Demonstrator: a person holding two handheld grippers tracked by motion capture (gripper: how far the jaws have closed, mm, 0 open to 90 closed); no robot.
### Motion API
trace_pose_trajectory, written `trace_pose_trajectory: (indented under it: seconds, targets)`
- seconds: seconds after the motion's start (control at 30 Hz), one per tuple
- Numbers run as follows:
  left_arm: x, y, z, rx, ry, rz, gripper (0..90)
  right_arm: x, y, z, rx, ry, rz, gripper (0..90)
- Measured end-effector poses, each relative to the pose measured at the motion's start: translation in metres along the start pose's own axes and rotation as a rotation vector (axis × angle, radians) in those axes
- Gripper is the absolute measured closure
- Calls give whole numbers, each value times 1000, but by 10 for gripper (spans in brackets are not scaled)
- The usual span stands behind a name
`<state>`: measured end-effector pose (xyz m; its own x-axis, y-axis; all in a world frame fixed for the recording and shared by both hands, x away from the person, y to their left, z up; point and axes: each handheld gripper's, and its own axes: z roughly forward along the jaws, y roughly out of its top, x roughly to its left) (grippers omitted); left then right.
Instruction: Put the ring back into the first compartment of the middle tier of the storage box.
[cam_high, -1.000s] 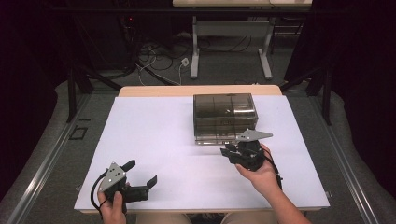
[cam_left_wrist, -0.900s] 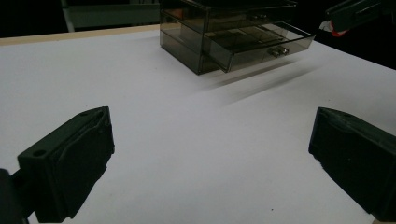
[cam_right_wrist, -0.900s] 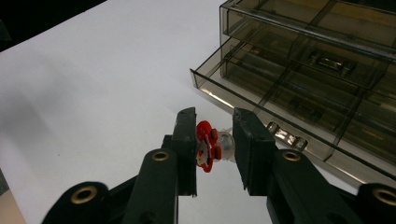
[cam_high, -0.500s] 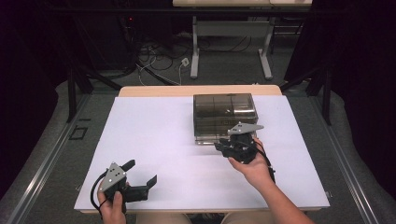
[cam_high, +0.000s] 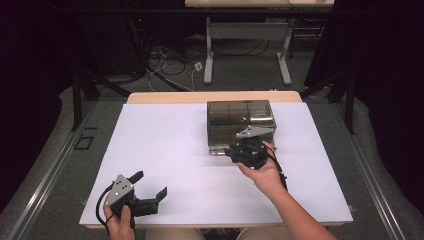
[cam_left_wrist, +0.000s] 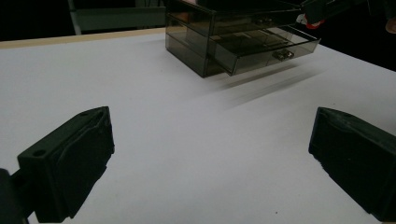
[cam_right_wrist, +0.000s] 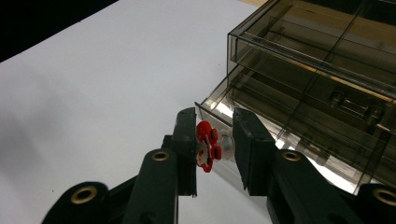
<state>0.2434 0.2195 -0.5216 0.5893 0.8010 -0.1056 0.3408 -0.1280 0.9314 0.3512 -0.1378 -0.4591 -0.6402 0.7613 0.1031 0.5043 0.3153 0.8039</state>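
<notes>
Holding a red flower-shaped piece pinched in my right hand-held gripper over the drawer box's pulled-out lower drawer, apparently for dropping; the left hand-held gripper rests wide open and empty, well clear of the box.

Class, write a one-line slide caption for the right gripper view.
Right tool grips a small red flower-shaped piece beside the open drawer of a smoky clear drawer box.

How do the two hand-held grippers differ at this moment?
The left hand-held gripper has its jaws spread wide and holds nothing; the right hand-held gripper is shut on a small red piece. The left sits near the table's front edge; the right is at the drawer box. Both have black jaws.
</notes>
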Motion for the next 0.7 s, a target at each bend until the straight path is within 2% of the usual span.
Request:
trace_pose_trajectory:
  seconds: [0.17, 0.33, 0.7]
  targets:
    - [0, 0, 2, -5, -2, -15, 6, 0, 3, 6, -3, -2, 10, 712]
    - [0, -1, 2, -8, 8, -7, 6, 0, 7, 11, -8, -9, 13, 712]
    - [-1, 0, 1, -6, 4, 7, 5, 0, 11, 21, -9, -21, 17, 712]
